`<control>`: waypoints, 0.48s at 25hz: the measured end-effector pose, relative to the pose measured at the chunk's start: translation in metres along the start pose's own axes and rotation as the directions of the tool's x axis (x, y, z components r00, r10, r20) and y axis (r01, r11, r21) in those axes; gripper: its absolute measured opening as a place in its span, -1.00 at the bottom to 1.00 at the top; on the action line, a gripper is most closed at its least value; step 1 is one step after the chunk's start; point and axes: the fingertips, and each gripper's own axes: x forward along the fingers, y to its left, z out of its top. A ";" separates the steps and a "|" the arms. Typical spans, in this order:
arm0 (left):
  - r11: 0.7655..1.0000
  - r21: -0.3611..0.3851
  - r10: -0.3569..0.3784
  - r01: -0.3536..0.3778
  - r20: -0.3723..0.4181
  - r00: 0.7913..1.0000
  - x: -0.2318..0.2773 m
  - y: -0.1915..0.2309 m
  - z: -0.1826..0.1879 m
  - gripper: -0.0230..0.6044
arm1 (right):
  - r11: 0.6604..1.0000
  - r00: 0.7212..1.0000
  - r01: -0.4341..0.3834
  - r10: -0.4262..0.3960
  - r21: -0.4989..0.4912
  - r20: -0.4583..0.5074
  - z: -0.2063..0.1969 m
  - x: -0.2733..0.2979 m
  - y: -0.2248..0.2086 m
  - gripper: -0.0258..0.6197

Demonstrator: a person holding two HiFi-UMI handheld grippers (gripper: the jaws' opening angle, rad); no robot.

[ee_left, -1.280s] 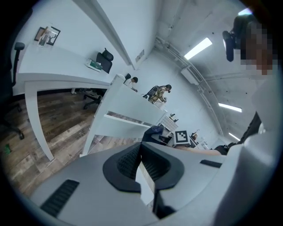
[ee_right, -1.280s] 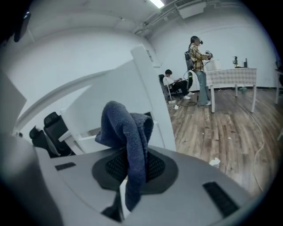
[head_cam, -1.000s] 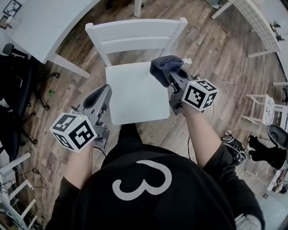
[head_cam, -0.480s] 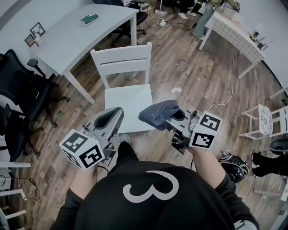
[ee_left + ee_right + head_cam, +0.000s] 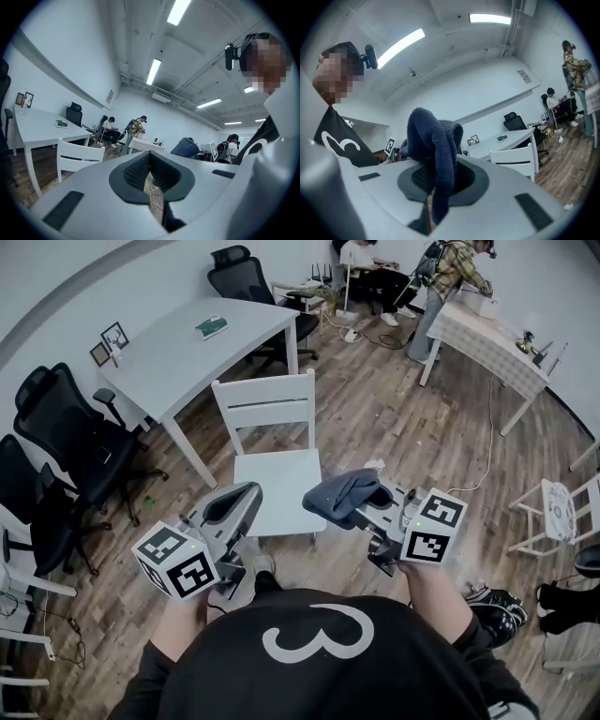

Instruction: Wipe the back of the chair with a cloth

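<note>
The dark cloth (image 5: 339,495) droops bunched from the right gripper (image 5: 367,505), its fingers pinched on 1 fold, near the front of the white chair (image 5: 267,407) and well short of its back. A hard swipe could likely tug that fold loose. The left gripper (image 5: 242,495) has its fingers pressed together on nothing.

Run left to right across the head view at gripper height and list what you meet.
Black office chair → left gripper → cloth → right gripper holding it → small white chair.
</note>
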 end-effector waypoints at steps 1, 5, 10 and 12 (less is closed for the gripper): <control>1.000 0.014 -0.006 0.005 0.003 1.000 0.000 -0.005 0.002 -0.88 | 1.000 1.000 -0.001 0.001 -0.001 0.004 0.001 -0.002 0.003 -0.78; 1.000 0.028 0.004 -0.004 -0.006 1.000 -0.002 -0.006 0.009 -0.88 | 1.000 1.000 -0.004 0.004 0.011 0.016 0.006 -0.004 0.008 -0.78; 0.999 0.030 0.014 -0.014 0.009 1.000 -0.008 0.001 0.015 -0.88 | 1.000 1.000 0.016 -0.016 0.004 0.027 0.010 -0.008 0.009 -0.78; 1.000 0.020 0.019 -0.019 0.009 1.000 -0.007 -0.003 0.014 -0.88 | 1.000 0.999 0.029 -0.030 0.003 0.036 0.011 -0.017 0.007 -0.78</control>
